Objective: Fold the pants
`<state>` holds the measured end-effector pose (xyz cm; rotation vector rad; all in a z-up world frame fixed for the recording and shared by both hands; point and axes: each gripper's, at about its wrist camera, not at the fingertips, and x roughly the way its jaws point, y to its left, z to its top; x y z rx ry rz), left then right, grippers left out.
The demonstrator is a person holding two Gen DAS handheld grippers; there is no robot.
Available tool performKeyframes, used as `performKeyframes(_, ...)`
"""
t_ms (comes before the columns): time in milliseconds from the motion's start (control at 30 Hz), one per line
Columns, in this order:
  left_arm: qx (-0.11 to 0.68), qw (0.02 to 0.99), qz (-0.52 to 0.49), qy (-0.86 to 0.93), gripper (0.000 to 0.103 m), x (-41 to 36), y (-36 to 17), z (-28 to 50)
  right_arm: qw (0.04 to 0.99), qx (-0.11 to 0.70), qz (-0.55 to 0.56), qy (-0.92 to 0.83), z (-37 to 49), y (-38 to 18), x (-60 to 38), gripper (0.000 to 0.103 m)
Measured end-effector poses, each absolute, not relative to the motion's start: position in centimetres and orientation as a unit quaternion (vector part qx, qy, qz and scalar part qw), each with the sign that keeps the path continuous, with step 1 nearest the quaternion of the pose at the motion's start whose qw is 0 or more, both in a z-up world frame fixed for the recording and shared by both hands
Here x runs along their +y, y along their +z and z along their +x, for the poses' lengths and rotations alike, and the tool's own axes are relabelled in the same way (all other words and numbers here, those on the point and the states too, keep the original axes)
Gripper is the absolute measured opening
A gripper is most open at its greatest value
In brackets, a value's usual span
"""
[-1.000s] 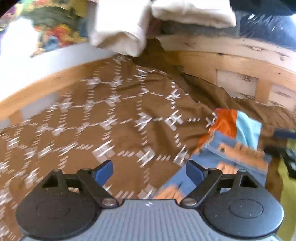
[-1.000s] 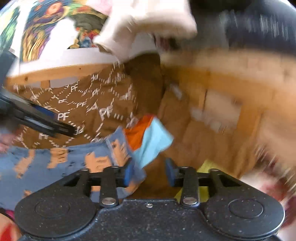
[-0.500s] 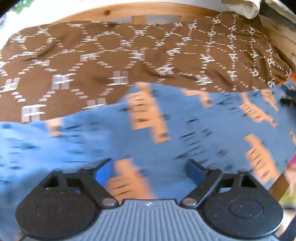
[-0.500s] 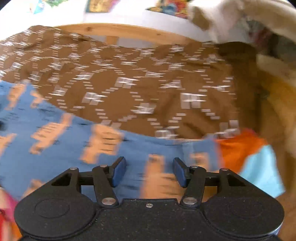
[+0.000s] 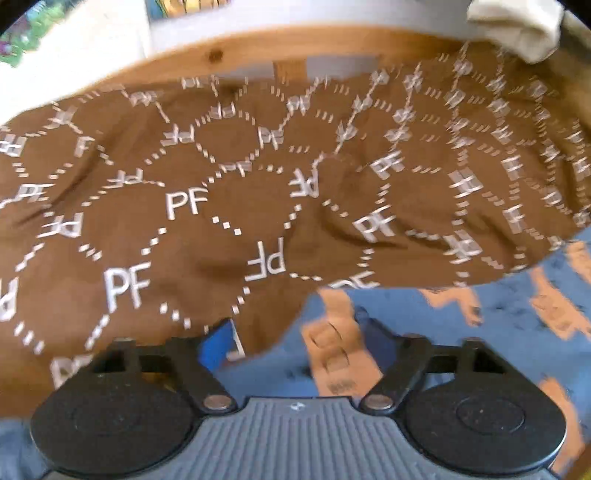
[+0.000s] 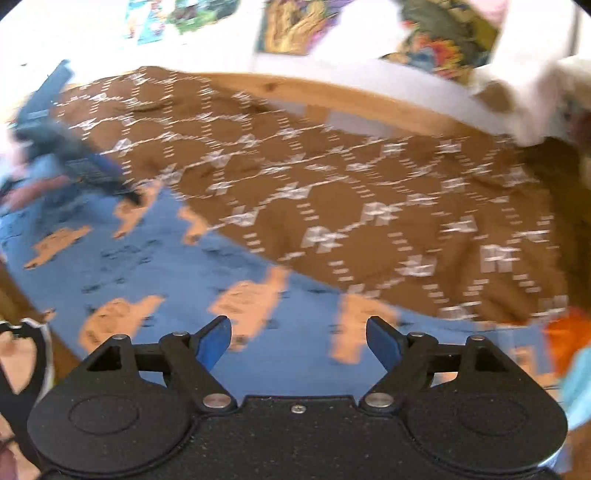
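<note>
The pants [image 5: 461, 332] are blue with orange figures and lie on a brown patterned bedspread [image 5: 221, 206]. In the left wrist view my left gripper [image 5: 299, 343] is open, low over the pants' left edge, with blue cloth between its fingers. In the right wrist view the pants [image 6: 155, 266] spread across the lower left, with an orange and light-blue waistband part [image 6: 569, 354] at the right. My right gripper [image 6: 299, 341] is open just above the pants. The left gripper [image 6: 74, 162] shows at the far left, over the pants' other end.
A wooden bed frame [image 5: 332, 48] runs along the far edge of the bedspread. A pale folded cloth [image 5: 524, 26] hangs over it at the upper right. Posters [image 6: 443, 40] hang on the white wall behind.
Both grippers have swung from the bed's right end to face the bedspread. The right gripper has opened wider. The pants now lie spread out below both grippers.
</note>
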<state>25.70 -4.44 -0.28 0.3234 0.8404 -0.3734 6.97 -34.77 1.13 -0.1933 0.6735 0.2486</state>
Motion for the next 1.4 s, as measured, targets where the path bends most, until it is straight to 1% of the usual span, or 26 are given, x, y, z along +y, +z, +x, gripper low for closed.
performKeyframes(33, 0.420, 0.873, 0.149, -0.199, 0.049, -4.4, -0.6, 26.6, 0.929, 0.335, -0.095, 0.125, 7.2, 0.6, -34.2, 0.083)
performKeyframes(67, 0.428, 0.867, 0.134, -0.217, 0.034, -4.2, -0.5, 27.0, 0.926, 0.341, -0.097, 0.127, 7.4, 0.1, -34.1, 0.083)
performKeyframes(100, 0.428, 0.864, 0.135, -0.228, 0.016, -4.2, -0.5, 27.2, 0.925, 0.345, -0.098, 0.123, 7.4, -0.3, -34.2, 0.086)
performKeyframes(133, 0.422, 0.862, 0.151, -0.238, 0.010, -4.5, -0.3, 27.0, 0.926, 0.347, -0.090, 0.119, 7.2, -0.5, -34.6, 0.089)
performKeyframes(200, 0.404, 0.863, 0.191, -0.235, 0.007, -5.1, -0.1, 26.2, 0.927, 0.354, -0.061, 0.107, 7.2, -0.7, -35.9, 0.093)
performKeyframes(300, 0.387, 0.867, 0.217, -0.224, 0.007, -5.7, -0.6, 25.3, 0.931, 0.356, -0.033, 0.075, 7.1, -0.8, -37.6, 0.094)
performKeyframes(367, 0.392, 0.869, 0.213, -0.213, 0.007, -5.9, -1.6, 25.9, 0.934, 0.351, -0.044, 0.040, 6.9, -0.7, -38.3, 0.094)
performKeyframes(433, 0.392, 0.875, 0.200, -0.203, 0.011, -5.9, -1.8, 26.1, 0.932, 0.356, -0.074, -0.013, 7.0, -1.0, -39.3, 0.093)
performKeyframes(467, 0.388, 0.878, 0.204, -0.195, 0.018, -6.0, -1.9, 26.0, 0.930, 0.356, -0.083, -0.033, 7.1, -1.2, -40.0, 0.094)
performKeyframes(500, 0.383, 0.880, 0.213, -0.185, 0.030, -6.2, -1.8, 25.9, 0.931, 0.352, -0.087, -0.049, 6.9, -1.2, -41.0, 0.092)
performKeyframes(533, 0.377, 0.882, 0.225, -0.169, 0.037, -6.4, -1.7, 25.7, 0.932, 0.349, -0.080, -0.047, 6.8, -1.2, -42.0, 0.089)
performKeyframes(567, 0.370, 0.886, 0.236, -0.151, 0.050, -6.6, -1.5, 25.4, 0.933, 0.349, -0.075, -0.041, 6.7, -1.0, -42.7, 0.087)
performKeyframes(600, 0.361, 0.890, 0.243, -0.134, 0.056, -6.7, -1.1, 24.9, 0.932, 0.349, -0.084, -0.045, 6.5, -0.8, -42.7, 0.085)
performKeyframes(667, 0.339, 0.900, 0.248, -0.118, 0.055, -7.3, -0.1, 23.3, 0.934, 0.334, -0.113, -0.060, 6.0, 0.1, -42.1, 0.086)
performKeyframes(700, 0.329, 0.904, 0.245, -0.122, 0.056, -7.6, 0.4, 22.7, 0.940, 0.313, -0.118, -0.063, 5.3, 0.8, -41.7, 0.094)
performKeyframes(733, 0.317, 0.908, 0.235, -0.139, 0.058, -8.3, 0.9, 21.7, 0.946, 0.298, -0.117, -0.060, 4.7, 1.5, -41.5, 0.099)
performKeyframes(800, 0.314, 0.906, 0.211, -0.188, 0.072, -10.0, 1.5, 20.3, 0.952, 0.286, -0.102, -0.045, 3.7, 2.2, -41.2, 0.099)
performKeyframes(900, 0.318, 0.882, 0.180, -0.297, 0.075, -14.4, 1.5, 18.6, 0.950, 0.307, -0.043, -0.040, 2.6, 1.7, -41.5, 0.099)
performKeyframes(1000, 0.312, 0.854, 0.185, -0.374, 0.079, -19.7, 0.5, 17.1, 0.949, 0.314, 0.019, -0.039, 1.5, 0.8, -42.4, 0.099)
performKeyframes(1067, 0.306, 0.839, 0.207, -0.400, 0.080, -23.1, -0.9, 17.0, 0.943, 0.327, 0.022, -0.060, 0.9, 0.3, -42.9, 0.094)
performKeyframes(1133, 0.305, 0.831, 0.261, -0.385, 0.081, -25.9, -2.8, 17.4, 0.943, 0.328, 0.026, -0.055, 0.6, 0.3, -43.7, 0.088)
performKeyframes(1167, 0.301, 0.829, 0.295, -0.367, 0.088, -26.8, -3.9, 18.0, 0.944, 0.324, 0.026, -0.052, 0.3, 0.5, -43.9, 0.088)
performKeyframes(1200, 0.296, 0.832, 0.304, -0.358, 0.102, -27.1, -4.5, 18.1, 0.946, 0.321, 0.023, -0.051, 0.0, 0.7, -44.0, 0.088)
performKeyframes(1300, 0.323, 0.836, 0.276, -0.347, 0.103, -26.2, -4.4, 19.9, 0.951, 0.300, 0.010, -0.077, -1.2, 1.6, -44.2, 0.097)
performKeyframes(1333, 0.329, 0.837, 0.272, -0.341, 0.103, -26.1, -4.2, 20.3, 0.952, 0.293, 0.018, -0.082, -1.8, 1.9, -44.6, 0.097)
performKeyframes(1400, 0.327, 0.845, 0.259, -0.334, 0.097, -26.2, -3.2, 20.7, 0.952, 0.289, 0.067, -0.078, -2.7, 2.3, -46.0, 0.097)
